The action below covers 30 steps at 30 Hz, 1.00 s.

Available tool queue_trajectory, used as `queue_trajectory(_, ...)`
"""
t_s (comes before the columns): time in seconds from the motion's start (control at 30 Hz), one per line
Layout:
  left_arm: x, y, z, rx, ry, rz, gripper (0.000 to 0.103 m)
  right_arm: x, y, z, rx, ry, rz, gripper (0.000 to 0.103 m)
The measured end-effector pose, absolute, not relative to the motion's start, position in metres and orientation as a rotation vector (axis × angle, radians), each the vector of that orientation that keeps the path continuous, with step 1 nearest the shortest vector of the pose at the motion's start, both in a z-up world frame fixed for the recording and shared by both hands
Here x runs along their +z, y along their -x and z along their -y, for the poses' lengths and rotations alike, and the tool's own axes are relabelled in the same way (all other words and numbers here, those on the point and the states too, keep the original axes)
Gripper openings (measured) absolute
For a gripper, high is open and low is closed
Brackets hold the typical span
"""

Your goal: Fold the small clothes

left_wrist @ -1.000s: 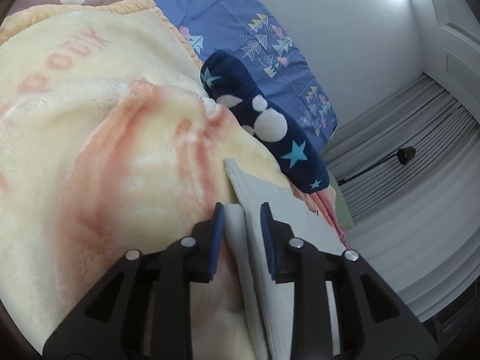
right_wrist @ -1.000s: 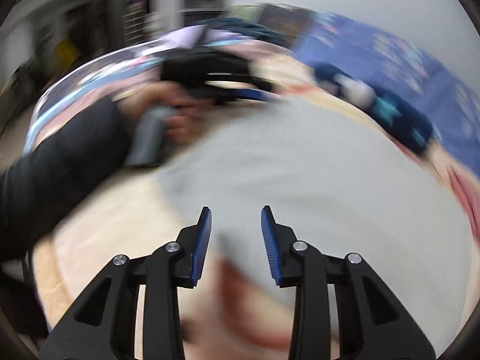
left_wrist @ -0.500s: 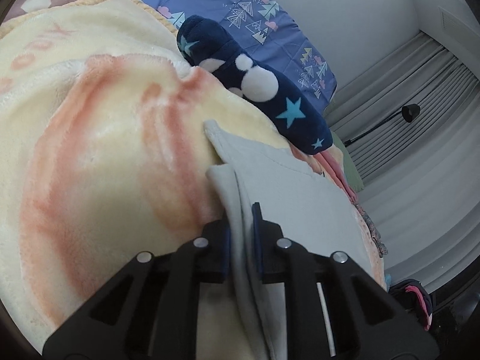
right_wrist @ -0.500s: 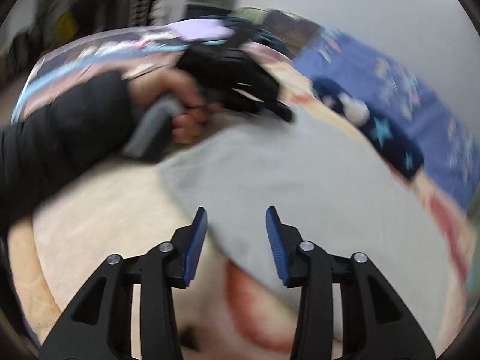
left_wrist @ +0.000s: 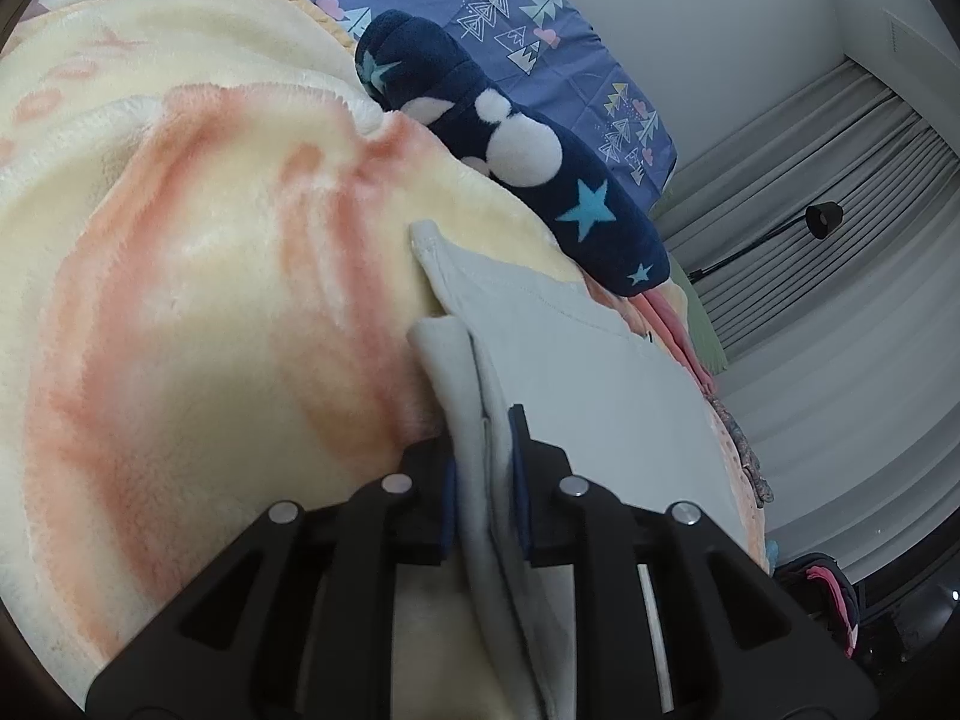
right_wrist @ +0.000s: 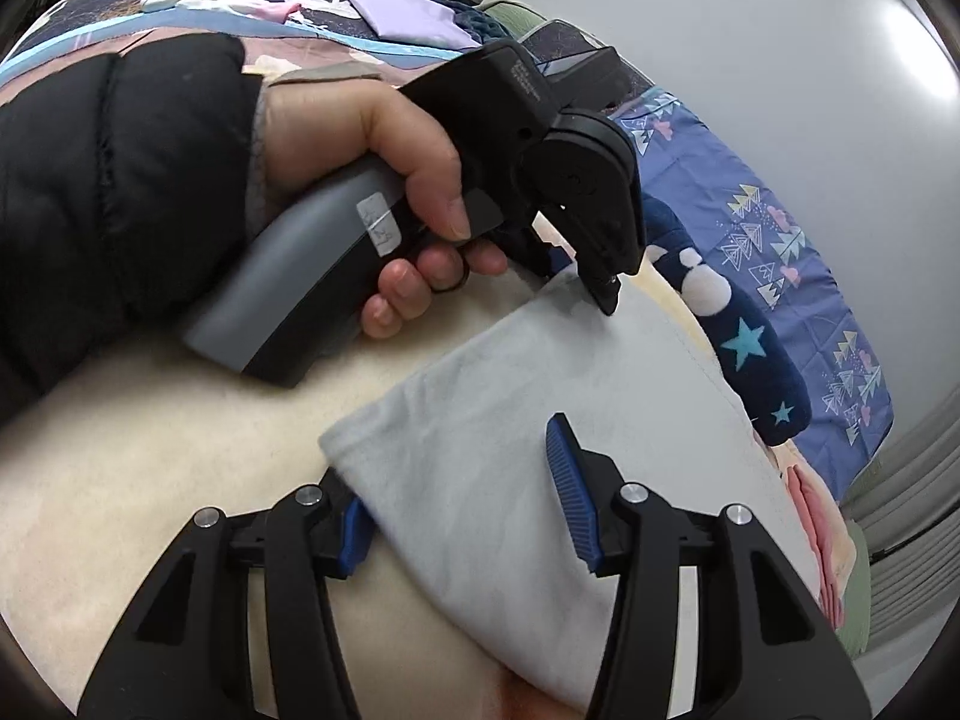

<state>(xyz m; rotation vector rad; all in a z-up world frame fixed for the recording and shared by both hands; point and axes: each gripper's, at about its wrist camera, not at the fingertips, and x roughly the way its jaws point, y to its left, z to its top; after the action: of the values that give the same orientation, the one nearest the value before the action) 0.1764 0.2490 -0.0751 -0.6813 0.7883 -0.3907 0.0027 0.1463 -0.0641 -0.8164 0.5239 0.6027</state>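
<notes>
Your left gripper (left_wrist: pixel 483 480) was pinched shut on the folded edge of the pale grey fleece garment (left_wrist: pixel 576 372), which ran from its pads toward one o'clock over the cream and peach plush blanket (left_wrist: pixel 198 276). Your right gripper (right_wrist: pixel 459 510) had just been widening; its jaws stood apart, straddling the garment's near corner at twelve o'clock without pressing it.

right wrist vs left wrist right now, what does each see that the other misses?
Only the right wrist view: the person's hand in a black sleeve holding the left gripper, and the right gripper, jaws apart astride the cloth's corner.

Only the left wrist view: the left gripper's blue pads pinching the cloth's folded edge, grey curtains.

Both: the pale grey cloth, cream fleece blanket, navy star-patterned plush.
</notes>
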Motion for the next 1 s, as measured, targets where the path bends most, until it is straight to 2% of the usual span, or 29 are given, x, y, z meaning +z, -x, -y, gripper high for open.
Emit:
queue_trajectory(0.3, -0.077, -0.177, -0.250, -0.400, 0.695, -0.790, 0.016, -0.064, 0.017, -0.122, 0.615, 0.866, -0.497, 0.051)
queue_trajectory(0.53, -0.077, -0.180, -0.247, -0.397, 0.681, -0.801, 0.018, -0.072, 0.000, -0.153, 0.586, 0.883, -0.440, 0.051)
queue_trajectory(0.6, -0.077, -0.181, -0.247, -0.399, 0.683, -0.801, 0.018, -0.073, -0.010, -0.158, 0.582, 0.866, -0.460, 0.040)
queue_trajectory(0.67, -0.077, -0.183, -0.247, -0.399, 0.686, -0.804, 0.018, -0.070, -0.013, -0.156, 0.580, 0.844, -0.468, 0.021)
queue_trajectory(0.73, -0.076, -0.186, -0.246, -0.404, 0.689, -0.806, 0.018, -0.064, -0.013, -0.150, 0.581, 0.814, -0.462, 0.012)
queue_trajectory(1.0, -0.075, -0.189, -0.245, -0.421, 0.695, -0.793, 0.015, -0.052, -0.026, -0.144, 0.612, 0.686, -0.547, 0.011)
